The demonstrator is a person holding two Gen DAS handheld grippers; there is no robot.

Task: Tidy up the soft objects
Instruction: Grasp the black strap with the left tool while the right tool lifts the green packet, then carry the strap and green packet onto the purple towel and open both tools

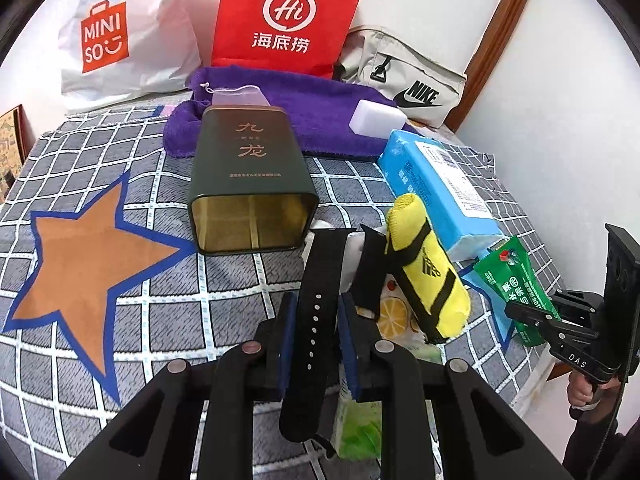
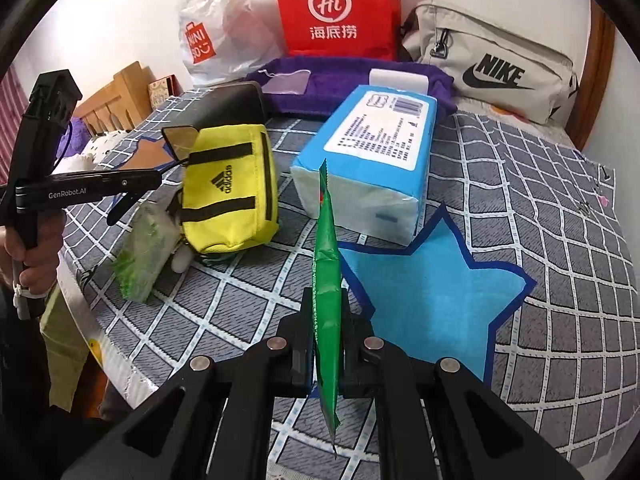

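My left gripper (image 1: pixel 318 316) is shut on the black strap (image 1: pixel 318 300) of a yellow Adidas pouch (image 1: pixel 428 268), which lies on the checked bedspread; the pouch also shows in the right wrist view (image 2: pixel 230 188). My right gripper (image 2: pixel 326 320) is shut on a green sachet (image 2: pixel 326 280), held edge-on above a blue star patch (image 2: pixel 432 300). That sachet and gripper show at the right of the left wrist view (image 1: pixel 516 284). A blue tissue pack (image 2: pixel 372 152) lies behind the sachet. A green-printed wipes pack (image 2: pixel 144 248) lies left of the pouch.
A dark green tin (image 1: pixel 248 176) lies on its side, open end toward me. A purple towel (image 1: pixel 312 120) with a white block (image 1: pixel 378 118) lies at the back. Miniso bag (image 1: pixel 116 40), red paper bag (image 1: pixel 288 20) and Nike bag (image 2: pixel 496 68) line the wall. An orange star patch (image 1: pixel 88 256) lies left.
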